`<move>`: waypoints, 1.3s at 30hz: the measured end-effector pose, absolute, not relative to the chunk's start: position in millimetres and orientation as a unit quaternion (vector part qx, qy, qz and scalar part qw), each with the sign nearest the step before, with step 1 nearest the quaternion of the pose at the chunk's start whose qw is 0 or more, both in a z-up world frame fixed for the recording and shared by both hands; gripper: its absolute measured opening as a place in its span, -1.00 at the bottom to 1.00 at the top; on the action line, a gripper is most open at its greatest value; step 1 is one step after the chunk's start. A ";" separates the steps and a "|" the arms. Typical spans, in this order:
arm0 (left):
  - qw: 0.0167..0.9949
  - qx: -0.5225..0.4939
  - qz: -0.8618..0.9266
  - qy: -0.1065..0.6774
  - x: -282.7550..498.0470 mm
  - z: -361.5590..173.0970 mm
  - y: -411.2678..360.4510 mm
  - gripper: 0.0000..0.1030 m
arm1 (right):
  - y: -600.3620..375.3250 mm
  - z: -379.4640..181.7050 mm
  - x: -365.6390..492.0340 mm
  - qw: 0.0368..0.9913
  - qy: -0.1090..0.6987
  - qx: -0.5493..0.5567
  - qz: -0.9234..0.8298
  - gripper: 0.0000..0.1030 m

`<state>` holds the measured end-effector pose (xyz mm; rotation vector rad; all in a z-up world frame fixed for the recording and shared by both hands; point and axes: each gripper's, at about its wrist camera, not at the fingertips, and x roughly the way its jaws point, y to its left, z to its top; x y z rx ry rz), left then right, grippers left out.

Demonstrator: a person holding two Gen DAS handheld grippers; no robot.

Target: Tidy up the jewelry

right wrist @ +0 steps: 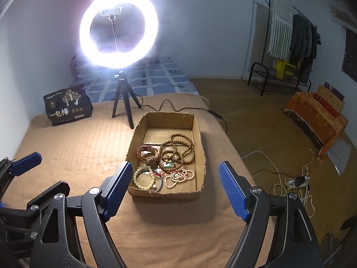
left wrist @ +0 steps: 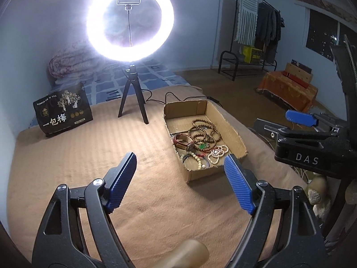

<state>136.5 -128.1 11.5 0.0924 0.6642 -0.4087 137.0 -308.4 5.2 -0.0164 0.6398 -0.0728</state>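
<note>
A shallow cardboard box [left wrist: 234,131] [right wrist: 200,138] sits on the tan blanket. In it lie a long brown bead string [left wrist: 204,131] [right wrist: 178,148], a cream bead bracelet [right wrist: 144,177], a pale bead necklace [left wrist: 217,154] [right wrist: 179,176], a red-brown bangle [left wrist: 181,141] [right wrist: 147,153] and a green pendant [left wrist: 202,146] [right wrist: 168,165]. My left gripper [left wrist: 180,163] is open and empty, above the blanket just left of the box's near end. My right gripper [right wrist: 175,174] is open and empty, hovering over the box's near end.
A lit ring light on a black tripod [left wrist: 131,93] [right wrist: 123,102] stands behind the box, its cable [right wrist: 178,108] trailing right. A black snack bag [left wrist: 63,111] [right wrist: 67,105] stands at the back left. The blanket's right edge drops to a floor with cords [right wrist: 296,183].
</note>
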 end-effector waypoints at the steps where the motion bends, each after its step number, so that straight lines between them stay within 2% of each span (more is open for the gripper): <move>1: 0.924 0.049 -0.198 0.322 133.6 11.7 -128.6 0.62 | -307.7 5.5 134.0 0.950 0.310 -0.011 -0.037 0.55; 3: 0.926 0.062 -0.193 0.319 128.1 11.9 -130.5 0.64 | -305.9 5.2 130.6 0.952 0.302 -0.016 -0.039 0.55; 7: 0.930 0.083 -0.182 0.310 115.3 12.9 -134.2 0.92 | -302.9 5.2 125.5 0.954 0.295 -0.023 -0.041 0.55; 39: 0.939 0.083 -0.161 0.293 98.0 18.9 -121.3 0.99 | -304.8 -2.6 123.4 0.952 0.303 -0.011 -0.049 0.56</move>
